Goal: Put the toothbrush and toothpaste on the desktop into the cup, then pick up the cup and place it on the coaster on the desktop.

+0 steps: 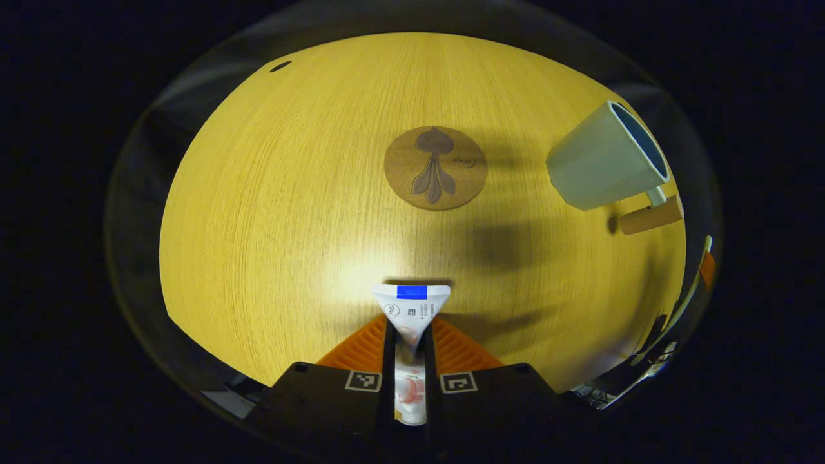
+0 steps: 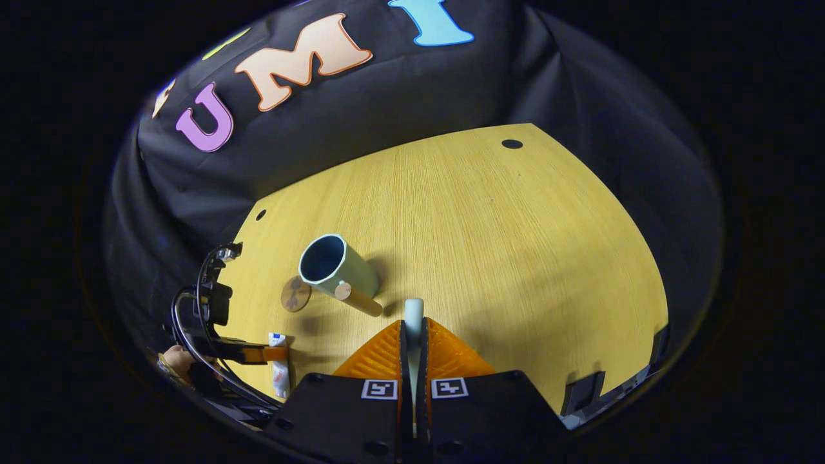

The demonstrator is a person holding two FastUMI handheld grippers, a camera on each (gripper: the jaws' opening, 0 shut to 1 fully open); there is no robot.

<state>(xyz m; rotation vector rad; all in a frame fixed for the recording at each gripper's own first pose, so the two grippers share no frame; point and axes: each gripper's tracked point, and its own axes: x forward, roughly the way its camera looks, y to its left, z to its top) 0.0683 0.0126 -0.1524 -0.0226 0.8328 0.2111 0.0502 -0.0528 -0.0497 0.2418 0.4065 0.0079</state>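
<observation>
The wooden counter (image 2: 515,258) is seen under both grippers, its far edge meeting the black cloth wall (image 2: 399,96), with small dark holes near its far corners. On the counter, a pale cup (image 2: 335,267) with a wooden handle is seen standing toward the left side in the right gripper view, its open mouth visible; in the left gripper view the same cup (image 1: 602,158) appears toward the right edge. A round cork coaster (image 1: 435,167) is laid flat on the counter well apart from the cup in the left gripper view, and just beside the cup in the right gripper view. The left gripper (image 1: 411,335) is closed on the toothpaste (image 1: 411,309), whose flat crimped end sticks out past the fingers above the counter. The right gripper (image 2: 413,335) is closed on the toothbrush (image 2: 414,316), whose pale end is seen protruding between the fingers, near the cup's handle. A hand (image 2: 177,361) is seen holding the left gripper near the counter's left edge.
</observation>
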